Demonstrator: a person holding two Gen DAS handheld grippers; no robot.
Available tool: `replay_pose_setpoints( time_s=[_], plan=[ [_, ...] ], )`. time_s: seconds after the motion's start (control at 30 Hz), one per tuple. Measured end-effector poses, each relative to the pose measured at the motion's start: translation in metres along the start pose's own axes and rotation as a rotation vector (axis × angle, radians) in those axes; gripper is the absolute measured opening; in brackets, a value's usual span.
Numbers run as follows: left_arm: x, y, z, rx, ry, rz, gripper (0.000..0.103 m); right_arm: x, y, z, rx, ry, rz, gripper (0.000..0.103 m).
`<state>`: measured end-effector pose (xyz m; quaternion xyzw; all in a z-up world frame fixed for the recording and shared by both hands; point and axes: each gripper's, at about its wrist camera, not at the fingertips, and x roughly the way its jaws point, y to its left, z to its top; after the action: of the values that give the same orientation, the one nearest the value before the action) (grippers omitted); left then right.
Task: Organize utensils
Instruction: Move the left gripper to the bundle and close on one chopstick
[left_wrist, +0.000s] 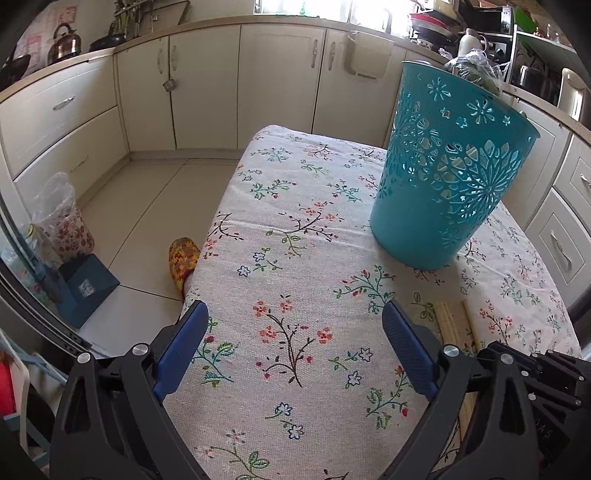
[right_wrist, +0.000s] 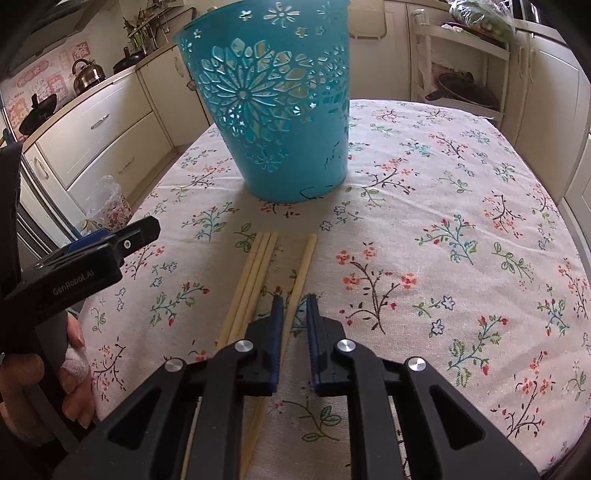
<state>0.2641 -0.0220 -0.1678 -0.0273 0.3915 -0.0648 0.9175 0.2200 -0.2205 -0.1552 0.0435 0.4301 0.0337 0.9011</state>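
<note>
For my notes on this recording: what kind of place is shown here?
Most likely a home kitchen: cream cabinets under a countertop, a metal kettle on the counter, and a table with a floral tablecloth holding wooden chopsticks and a teal plastic basket.

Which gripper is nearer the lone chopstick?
Right. The right gripper has its jaws nearly closed around the lone chopstick. The left gripper is open over bare tablecloth, off to the side of the chopsticks.
</note>
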Motion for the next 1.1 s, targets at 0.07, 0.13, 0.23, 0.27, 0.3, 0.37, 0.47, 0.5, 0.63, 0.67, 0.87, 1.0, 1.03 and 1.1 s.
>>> replay_pose_setpoints(
  time_s=[0.07,0.13,0.23,0.27,0.3,0.37,0.47,0.5,0.63,0.67,0.87,1.0,1.03,1.1],
  plan=[
    [-0.001,-0.002,0.0,0.003,-0.001,0.001,0.091,0.0,-0.002,0.0,0.0,0.0,0.0,0.013],
    [-0.001,-0.002,0.0,0.006,-0.001,0.001,0.091,0.0,-0.002,0.001,-0.001,0.0,-0.005,0.013],
    [-0.001,-0.003,-0.001,0.009,-0.001,0.0,0.091,0.0,-0.003,0.001,0.003,-0.002,-0.004,0.013],
    [-0.001,-0.003,0.0,0.011,-0.001,0.001,0.091,0.0,-0.004,0.001,0.003,-0.002,-0.004,0.013],
    [-0.001,-0.003,-0.001,0.012,-0.001,0.001,0.091,0.0,-0.004,0.001,0.002,-0.002,-0.004,0.013],
    [-0.001,-0.004,0.0,0.015,-0.001,0.001,0.091,0.0,-0.004,0.001,0.002,-0.001,-0.003,0.013],
    [-0.001,-0.005,0.0,0.019,-0.002,0.002,0.091,-0.001,-0.003,0.001,0.006,-0.002,-0.001,0.013],
    [-0.001,-0.005,0.0,0.021,-0.002,0.001,0.091,-0.001,-0.003,0.001,0.006,-0.002,-0.001,0.013],
    [-0.002,-0.004,0.0,0.024,-0.003,-0.005,0.091,-0.001,-0.004,0.001,0.011,-0.001,0.005,0.013],
    [-0.002,-0.004,0.0,0.025,-0.001,-0.009,0.091,-0.001,-0.006,0.002,0.017,0.0,0.011,0.013],
    [-0.006,-0.017,-0.005,0.047,0.022,-0.059,0.091,-0.001,-0.012,0.002,0.034,0.002,0.027,0.013],
    [-0.005,-0.046,-0.011,0.132,0.057,-0.084,0.091,0.0,-0.015,0.003,0.04,0.004,0.037,0.013],
    [-0.005,-0.052,-0.013,0.149,0.063,-0.083,0.091,0.0,-0.015,0.003,0.042,0.004,0.04,0.013],
    [-0.002,-0.059,-0.015,0.168,0.076,-0.068,0.091,-0.001,-0.019,0.003,0.055,0.006,0.046,0.01]
  ],
)
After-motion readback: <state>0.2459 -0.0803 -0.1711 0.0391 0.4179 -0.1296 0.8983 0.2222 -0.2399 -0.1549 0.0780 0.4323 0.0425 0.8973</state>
